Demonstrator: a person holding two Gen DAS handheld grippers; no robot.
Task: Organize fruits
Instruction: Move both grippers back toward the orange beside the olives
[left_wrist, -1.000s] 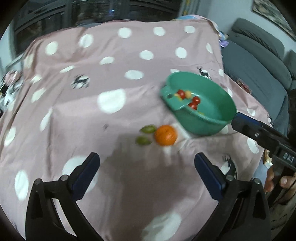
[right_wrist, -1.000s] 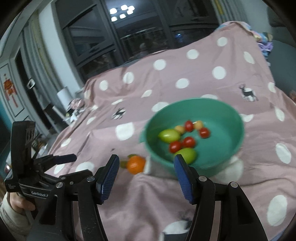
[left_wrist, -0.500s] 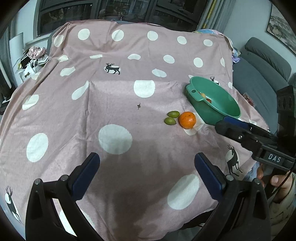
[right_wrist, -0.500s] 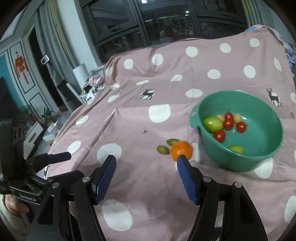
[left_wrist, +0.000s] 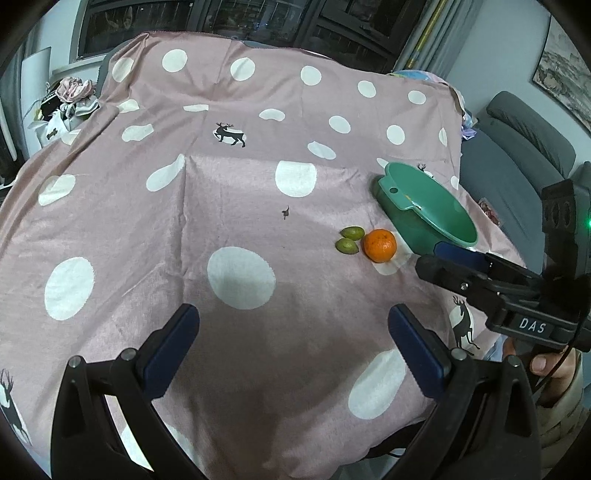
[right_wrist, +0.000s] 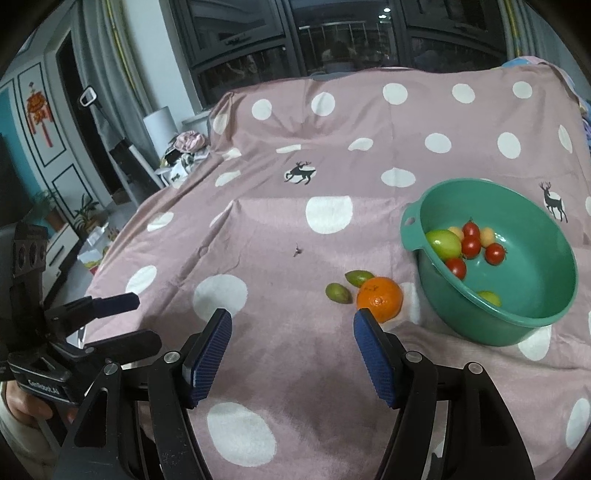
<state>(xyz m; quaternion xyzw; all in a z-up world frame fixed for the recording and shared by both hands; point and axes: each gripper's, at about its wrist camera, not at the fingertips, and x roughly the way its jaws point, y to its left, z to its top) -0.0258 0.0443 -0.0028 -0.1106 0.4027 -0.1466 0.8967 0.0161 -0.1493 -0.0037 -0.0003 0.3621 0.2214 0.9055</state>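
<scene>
Two grippers spread, empty | round dimpled orange | smooth green plastic bowl | dotted cloth

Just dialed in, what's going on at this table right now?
A person holds a gripper in each hand over a spotted tablecloth, sorting fruit. The green bowl already holds cherry tomatoes and a green tomato. An orange and two small green fruits lie on the cloth beside it. The left gripper and right gripper are both open and empty, short of the fruit.
</scene>
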